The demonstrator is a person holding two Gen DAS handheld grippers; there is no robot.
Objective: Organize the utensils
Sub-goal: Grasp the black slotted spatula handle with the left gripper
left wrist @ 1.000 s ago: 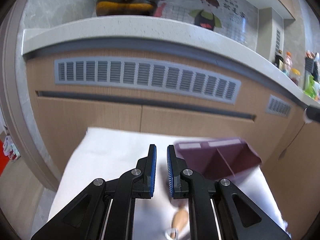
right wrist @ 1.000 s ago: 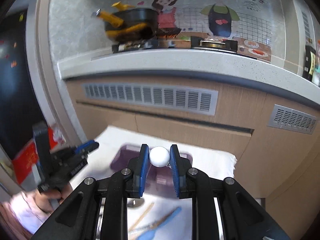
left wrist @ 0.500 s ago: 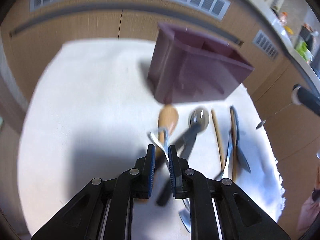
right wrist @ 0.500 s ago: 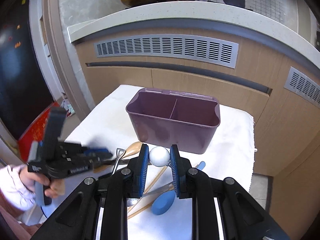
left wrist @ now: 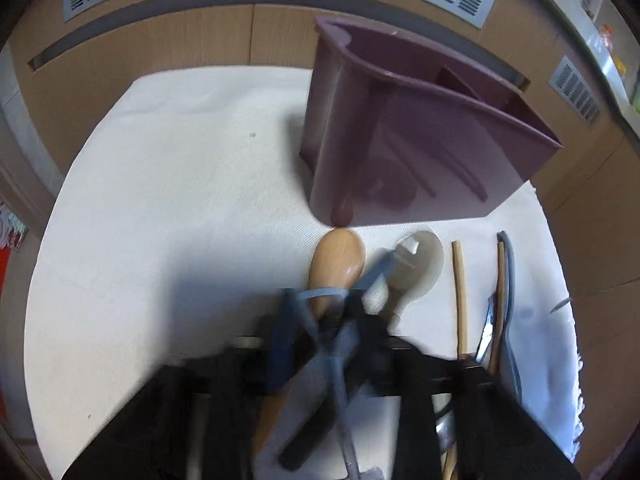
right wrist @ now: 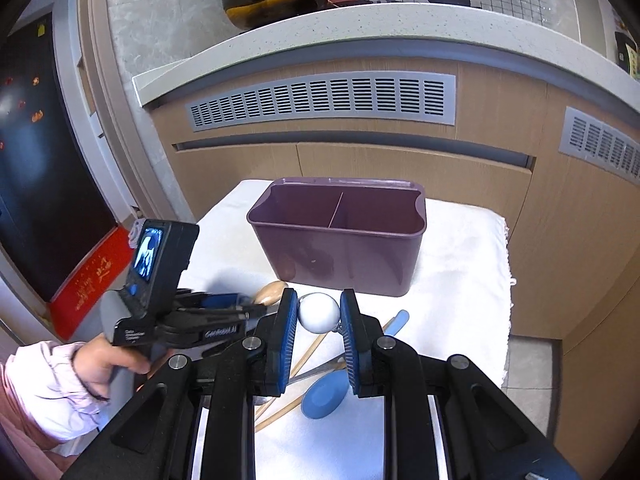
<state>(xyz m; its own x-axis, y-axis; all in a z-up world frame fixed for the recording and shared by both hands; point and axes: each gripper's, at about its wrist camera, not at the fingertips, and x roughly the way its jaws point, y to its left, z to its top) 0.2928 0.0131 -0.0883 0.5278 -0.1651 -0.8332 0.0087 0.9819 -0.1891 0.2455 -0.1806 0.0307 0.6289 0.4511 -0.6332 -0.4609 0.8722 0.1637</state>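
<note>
A purple two-compartment caddy [left wrist: 400,140] [right wrist: 340,256] stands on the white cloth [left wrist: 180,200]. In front of it lie a wooden spoon [left wrist: 336,264], a metal spoon [left wrist: 420,264], wooden chopsticks [left wrist: 460,300] and a blue spoon [right wrist: 324,396]. My left gripper [left wrist: 320,320] is blurred and low over this pile. Its jaws are opening, and the wooden spoon's neck and a thin metal utensil show in the gap. In the right wrist view the left gripper [right wrist: 256,308] reaches the wooden spoon [right wrist: 272,292]. My right gripper [right wrist: 319,298] hovers above, shut on a white ball [right wrist: 319,314].
Wooden cabinet fronts with grey vents [right wrist: 320,100] rise right behind the cloth-covered table, under a pale countertop [right wrist: 360,20] with a black pan. A hand in a pink sleeve [right wrist: 60,380] holds the left gripper. The cloth's left half [left wrist: 160,220] is bare.
Both grippers have tipped down toward the table. The left one dropped onto the utensil pile and its jaws stand slightly wider. The right one still grips the white ball.
</note>
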